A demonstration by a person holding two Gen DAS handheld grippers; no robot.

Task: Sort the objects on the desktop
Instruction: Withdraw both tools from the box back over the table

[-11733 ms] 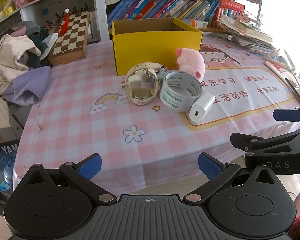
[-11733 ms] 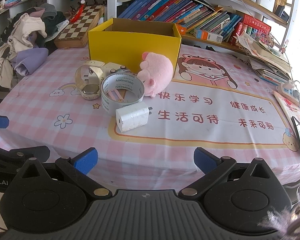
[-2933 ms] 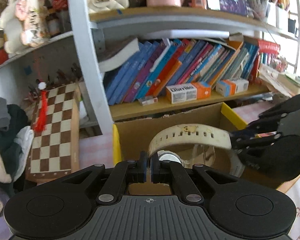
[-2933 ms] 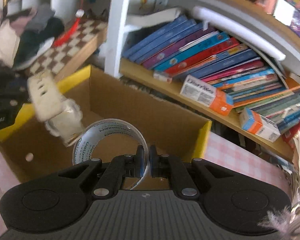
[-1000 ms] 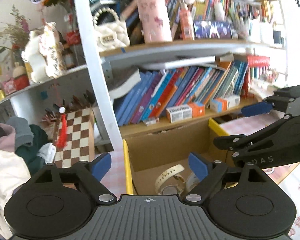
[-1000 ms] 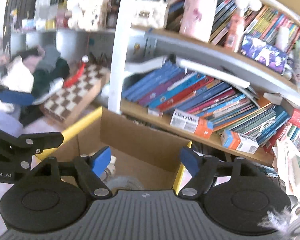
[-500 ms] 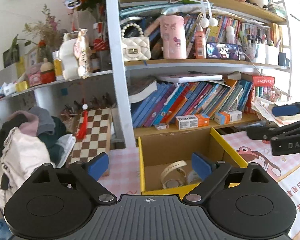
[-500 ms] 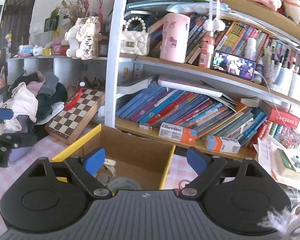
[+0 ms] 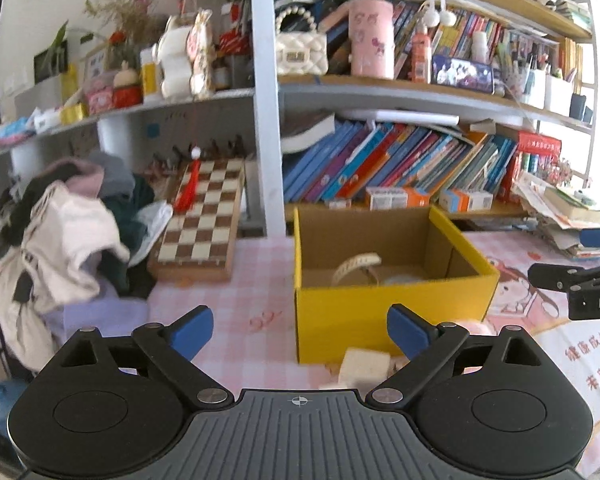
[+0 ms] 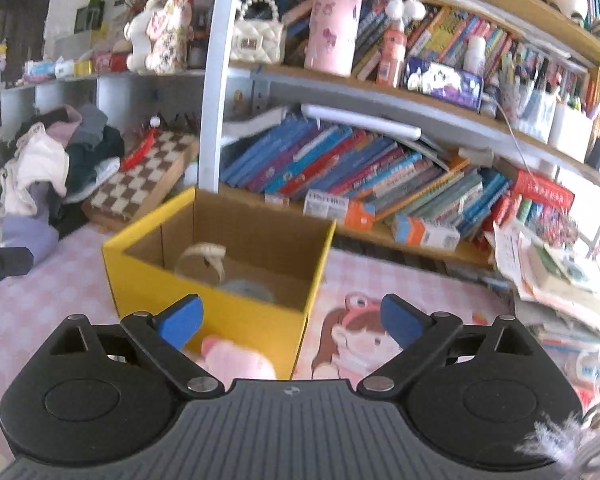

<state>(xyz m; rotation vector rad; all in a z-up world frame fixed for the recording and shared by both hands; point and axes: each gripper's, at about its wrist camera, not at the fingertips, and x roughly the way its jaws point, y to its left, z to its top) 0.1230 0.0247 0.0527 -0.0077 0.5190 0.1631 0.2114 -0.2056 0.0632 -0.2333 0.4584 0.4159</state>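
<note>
A yellow cardboard box (image 9: 392, 308) (image 10: 236, 312) stands on the pink checked tablecloth. A cream wristwatch (image 9: 356, 266) (image 10: 204, 258) and a tape roll (image 9: 400, 278) (image 10: 248, 290) lie inside it. In front of the box sit a white charger (image 9: 364, 366) and a pink plush (image 10: 236, 360). My left gripper (image 9: 300, 326) hangs back from the box's front wall, its jaws opening with nothing between them. My right gripper (image 10: 290, 316) hovers at the box's near right corner, its jaws also opening and empty.
A chessboard (image 9: 204, 220) leans left of the box beside a pile of clothes (image 9: 60, 232). Behind the box a shelf holds rows of books (image 9: 400, 168). Stacked papers (image 9: 560, 212) crowd the right side of the table.
Both grippers have drawn back from over the box and their jaws have spread wider. The box front, the charger and the plush have come into view.
</note>
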